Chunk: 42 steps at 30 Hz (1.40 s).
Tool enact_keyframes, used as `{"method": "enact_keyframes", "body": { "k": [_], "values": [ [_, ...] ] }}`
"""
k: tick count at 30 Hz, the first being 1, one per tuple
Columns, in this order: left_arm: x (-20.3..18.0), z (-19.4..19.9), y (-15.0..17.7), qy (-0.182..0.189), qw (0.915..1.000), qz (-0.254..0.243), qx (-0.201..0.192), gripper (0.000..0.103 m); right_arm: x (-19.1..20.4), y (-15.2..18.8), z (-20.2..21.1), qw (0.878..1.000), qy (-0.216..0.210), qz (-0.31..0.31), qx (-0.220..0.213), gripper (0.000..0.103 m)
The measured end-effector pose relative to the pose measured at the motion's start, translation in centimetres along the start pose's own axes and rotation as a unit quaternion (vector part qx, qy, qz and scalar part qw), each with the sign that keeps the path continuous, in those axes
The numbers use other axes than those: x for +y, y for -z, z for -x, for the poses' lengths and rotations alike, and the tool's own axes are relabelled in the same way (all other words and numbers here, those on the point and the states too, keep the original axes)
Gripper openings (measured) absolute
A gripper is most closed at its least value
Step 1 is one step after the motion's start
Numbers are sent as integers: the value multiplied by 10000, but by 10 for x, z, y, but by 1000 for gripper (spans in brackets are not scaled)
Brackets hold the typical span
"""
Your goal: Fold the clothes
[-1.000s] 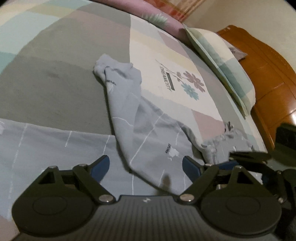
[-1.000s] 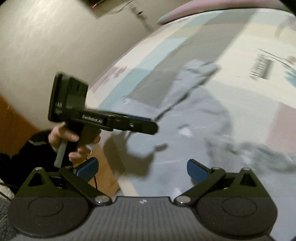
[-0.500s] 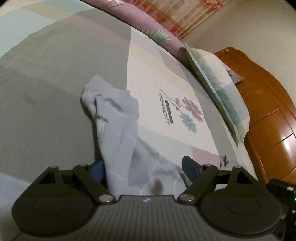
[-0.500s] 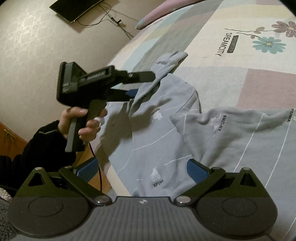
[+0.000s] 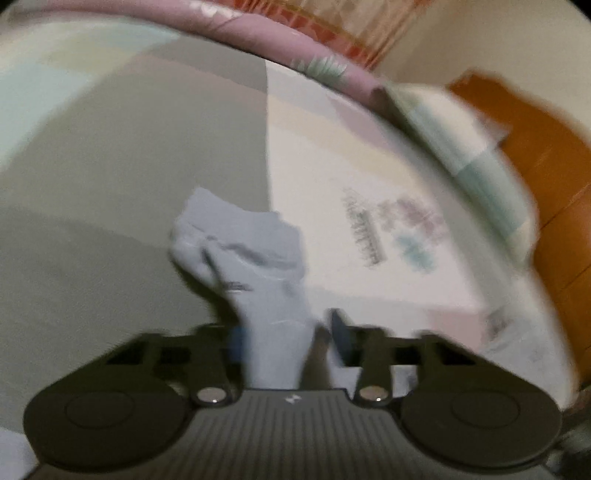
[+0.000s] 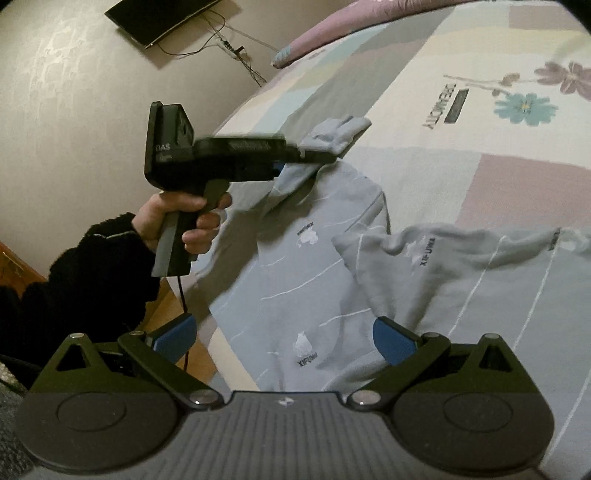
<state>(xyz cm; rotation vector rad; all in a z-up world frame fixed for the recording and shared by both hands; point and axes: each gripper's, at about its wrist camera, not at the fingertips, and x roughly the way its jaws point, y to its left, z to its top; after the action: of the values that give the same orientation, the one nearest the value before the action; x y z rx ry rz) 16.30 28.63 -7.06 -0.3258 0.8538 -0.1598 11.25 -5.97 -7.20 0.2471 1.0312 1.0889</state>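
I see a bed under a patchwork sheet with a flower print. A pillow lies against the wooden headboard. A pink quilt runs along the far edge. A dark screen with trailing cables hangs on the beige wall. The light is dim.

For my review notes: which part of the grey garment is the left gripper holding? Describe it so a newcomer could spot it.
On the patchwork bed lies a grey garment with thin white lines. Its far sleeve stretches toward the bed's edge, and the left gripper, whose jaws have just closed, is shut on it. Unlike the near folded sleeve, its cuff is lifted.
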Motion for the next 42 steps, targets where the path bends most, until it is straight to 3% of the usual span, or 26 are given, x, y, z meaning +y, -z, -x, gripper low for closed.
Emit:
{"method": "enact_keyframes", "body": {
  "k": [9, 16, 20, 31, 38, 42],
  "values": [
    [-29, 60, -8, -276, 9966, -358, -688, 5, -5, 4, 35, 9987, 411, 4, -289, 103],
    [-33, 114, 13, -883, 9910, -472, -893, 5, -13, 17, 63, 9960, 723, -84, -516, 103],
    [-16, 136, 31, -1097, 9896, -205, -908, 5, -10, 23, 75, 9941, 904, -54, -590, 103],
    [7, 130, 81, -1468, 9863, 85, -742, 6, -8, 30, 81, 9886, 1392, 38, -566, 103],
    [27, 132, 83, -1420, 9860, 185, -849, 8, -11, 34, 79, 9838, 1731, 103, -446, 103],
    [23, 131, 78, -1460, 9844, -51, -978, 8, -10, 36, 76, 9829, 1797, 160, -360, 103]
  ]
}}
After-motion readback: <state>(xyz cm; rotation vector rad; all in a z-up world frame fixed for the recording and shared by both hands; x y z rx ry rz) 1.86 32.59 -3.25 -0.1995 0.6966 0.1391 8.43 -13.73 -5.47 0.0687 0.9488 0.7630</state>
